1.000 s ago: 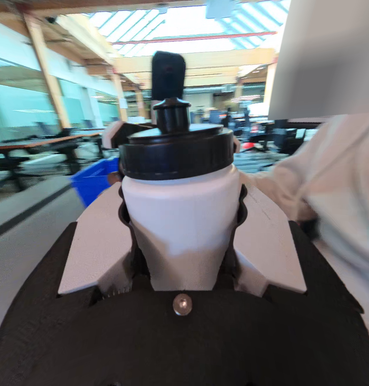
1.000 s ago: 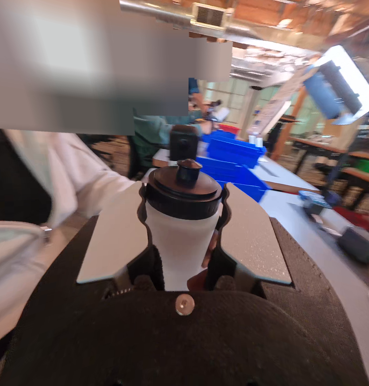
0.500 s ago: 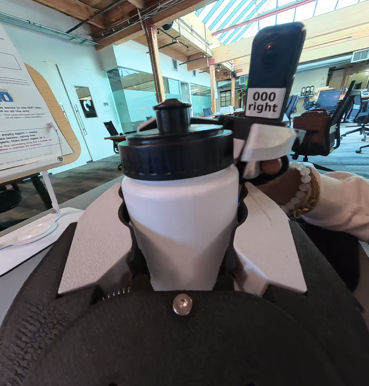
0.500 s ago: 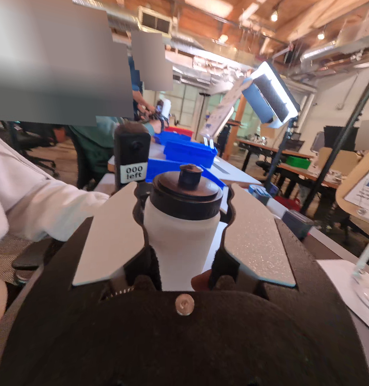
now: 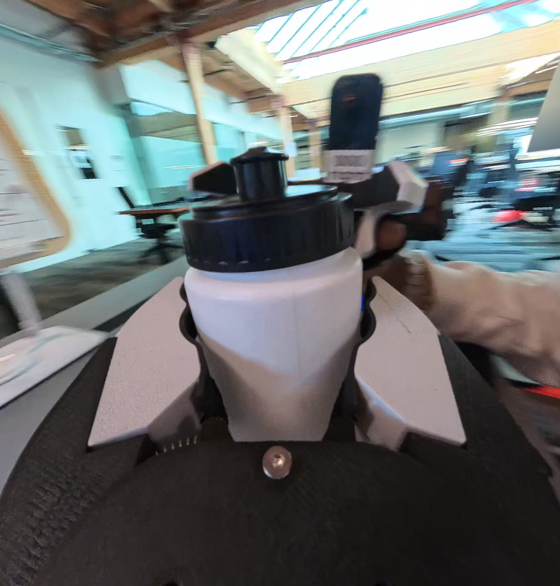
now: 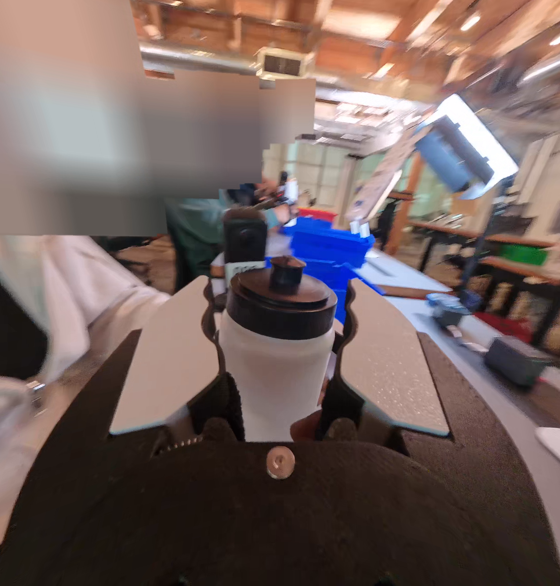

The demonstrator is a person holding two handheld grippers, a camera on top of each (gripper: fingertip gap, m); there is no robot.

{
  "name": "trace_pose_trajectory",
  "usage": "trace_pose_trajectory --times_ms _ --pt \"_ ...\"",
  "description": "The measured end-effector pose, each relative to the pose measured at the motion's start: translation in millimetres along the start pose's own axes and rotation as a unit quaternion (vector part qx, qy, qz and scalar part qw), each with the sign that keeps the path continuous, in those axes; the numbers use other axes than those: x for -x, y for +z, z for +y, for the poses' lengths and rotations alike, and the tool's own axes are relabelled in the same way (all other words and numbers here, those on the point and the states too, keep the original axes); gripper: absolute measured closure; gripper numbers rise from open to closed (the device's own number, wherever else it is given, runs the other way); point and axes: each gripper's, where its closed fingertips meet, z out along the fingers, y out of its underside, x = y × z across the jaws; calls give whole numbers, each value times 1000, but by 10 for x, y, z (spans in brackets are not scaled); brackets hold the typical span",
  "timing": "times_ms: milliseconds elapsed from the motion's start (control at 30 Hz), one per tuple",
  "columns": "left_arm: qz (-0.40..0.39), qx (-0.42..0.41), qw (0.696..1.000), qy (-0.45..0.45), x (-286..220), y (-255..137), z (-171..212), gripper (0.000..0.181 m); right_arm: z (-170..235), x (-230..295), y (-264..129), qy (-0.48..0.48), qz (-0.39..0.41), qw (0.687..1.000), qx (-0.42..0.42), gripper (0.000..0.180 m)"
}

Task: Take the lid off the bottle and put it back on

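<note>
Left gripper (image 5: 273, 304) clamps 1 bottle (image 5: 272, 333) w/ 1 lid (image 5: 266, 231) on.

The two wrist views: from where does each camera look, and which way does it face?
Left wrist view: sits on the left gripper, facing forward at the white bottle clamped between its fingers; the right gripper and the person's sleeve show behind.
Right wrist view: sits on the right gripper, facing the opposite way, at the black lid between its open fingers; the other sleeve shows left.
Shared: the bottle and lid, seen from opposite sides.
</note>
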Motion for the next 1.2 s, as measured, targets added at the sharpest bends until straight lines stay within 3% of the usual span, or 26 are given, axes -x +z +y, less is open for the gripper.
trace_pose_trajectory --times_ms 100,200,300,433,500,567,700,800,900,1000,1067,1200 --pt "-107 10 994 32 260 -31 18 78 22 -163 20 -42 74 996 9 94" --pt "-110 12 993 38 251 -28 18 78 139 -174 91 -55 101 992 57 104" --pt "-32 7 999 30 72 -17 5 78 110 -102 59 -48 75 994 62 111" --pt "181 -21 982 -47 -452 -98 -65 79 48 238 3 19 -70 997 35 111" --pt "202 -25 977 -58 -519 -116 -79 79 31 310 -2 34 -100 994 23 111" --pt "156 -23 986 -48 -406 -74 -64 79 32 255 1 30 -84 996 17 111" --pt "-62 -15 997 34 150 -19 -12 79 -9 -83 19 -6 35 999 -17 94" --pt "-97 -12 994 53 216 -32 -13 78 96 -152 70 -38 79 996 23 103" --pt "-44 -14 998 51 92 -32 -22 78 113 -91 78 -37 70 996 45 111" --pt "127 -28 991 -28 -304 -79 -58 79 82 134 43 16 -26 999 43 112" --pt "194 -35 978 -71 -465 -119 -90 79 61 241 26 66 -81 994 31 112" --pt "135 -32 989 -52 -335 -62 -65 79 55 179 4 73 -76 994 15 112"
